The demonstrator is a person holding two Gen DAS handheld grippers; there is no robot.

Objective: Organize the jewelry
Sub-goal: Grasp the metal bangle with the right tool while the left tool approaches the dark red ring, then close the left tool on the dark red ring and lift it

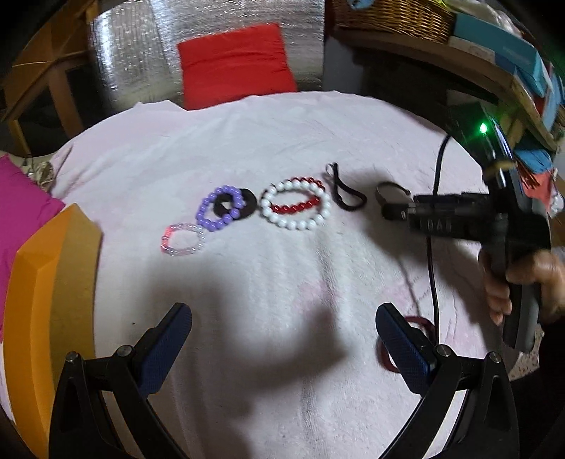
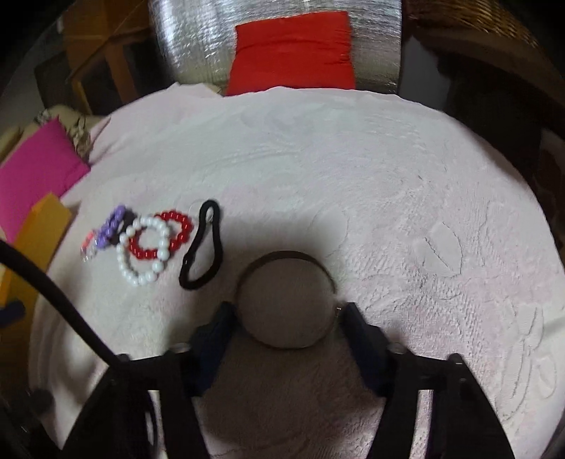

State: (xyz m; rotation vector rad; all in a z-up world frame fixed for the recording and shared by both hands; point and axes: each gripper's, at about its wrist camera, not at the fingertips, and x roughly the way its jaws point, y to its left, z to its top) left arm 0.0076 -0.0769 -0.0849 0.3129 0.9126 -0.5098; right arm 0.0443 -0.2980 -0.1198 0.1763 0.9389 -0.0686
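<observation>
A row of jewelry lies on the pale pink cloth (image 1: 282, 134): a clear pink bead bracelet (image 1: 183, 240), a purple bead bracelet (image 1: 220, 208) over a black ring (image 1: 247, 203), a white bead bracelet (image 1: 296, 206) over a red bead bracelet (image 1: 300, 204), and a black hair tie (image 1: 344, 192). My right gripper (image 2: 286, 310) is shut on a dark metal bangle (image 2: 286, 257), held just above the cloth right of the hair tie (image 2: 203, 247). My left gripper (image 1: 282, 328) is open and empty, near the cloth's front. A dark red ring (image 1: 420, 323) lies by its right finger.
An orange box (image 1: 46, 300) and a magenta cloth (image 1: 21, 212) sit at the left edge. A red cushion (image 1: 236, 63) lies behind the cloth. Shelves with a wicker basket (image 1: 392, 14) and boxes stand at the right. A black cable (image 1: 432, 264) hangs from the right gripper.
</observation>
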